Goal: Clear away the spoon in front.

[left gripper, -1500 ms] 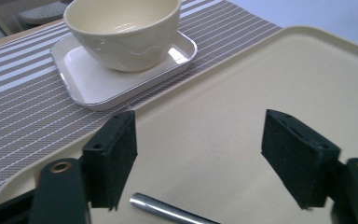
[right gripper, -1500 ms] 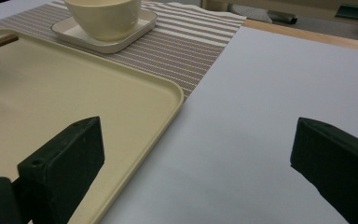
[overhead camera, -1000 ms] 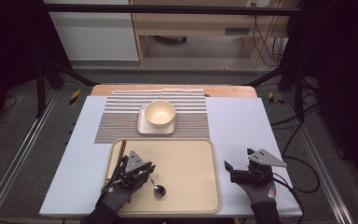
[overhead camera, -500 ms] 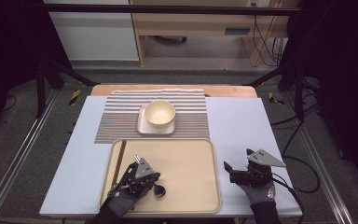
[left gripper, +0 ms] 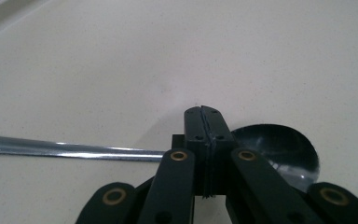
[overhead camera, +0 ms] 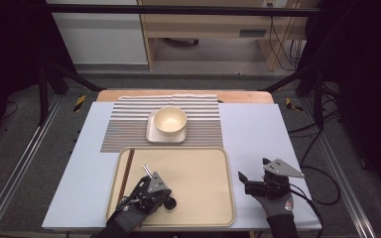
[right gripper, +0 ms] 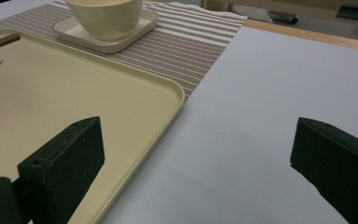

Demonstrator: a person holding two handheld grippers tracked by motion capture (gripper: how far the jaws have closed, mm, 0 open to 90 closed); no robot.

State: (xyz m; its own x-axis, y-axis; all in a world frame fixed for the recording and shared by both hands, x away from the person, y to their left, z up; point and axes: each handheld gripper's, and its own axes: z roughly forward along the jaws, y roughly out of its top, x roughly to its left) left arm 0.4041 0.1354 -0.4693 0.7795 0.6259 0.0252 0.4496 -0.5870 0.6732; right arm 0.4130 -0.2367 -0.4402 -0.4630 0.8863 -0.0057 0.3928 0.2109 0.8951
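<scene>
The left gripper (overhead camera: pixel 164 197) is down on the near left part of the beige tray (overhead camera: pixel 203 163), with its jaws pressed together over the neck of a metal spoon (left gripper: pixel 270 149). In the left gripper view the two pads meet with only a thin seam between them, right where the shiny handle joins the dark bowl of the spoon; the jaws have just been closing on it. The spoon lies flat on the tray floor, its handle running off to the left in that view and its bowl just to the right of the jaws.

A pair of brown chopsticks (overhead camera: pixel 126 168) lies along the tray's left edge, just left of the left gripper. Beyond the tray's far rim, a cream bowl (overhead camera: pixel 169 120) stands on a square saucer (overhead camera: pixel 151 134) on the striped placemat (overhead camera: pixel 124 129).

The right gripper (overhead camera: pixel 242 177) rests off the tray on the pale blue table cover (overhead camera: pixel 263 129), just right of the tray's near right corner. Its jaws stand wide apart with nothing between them.
</scene>
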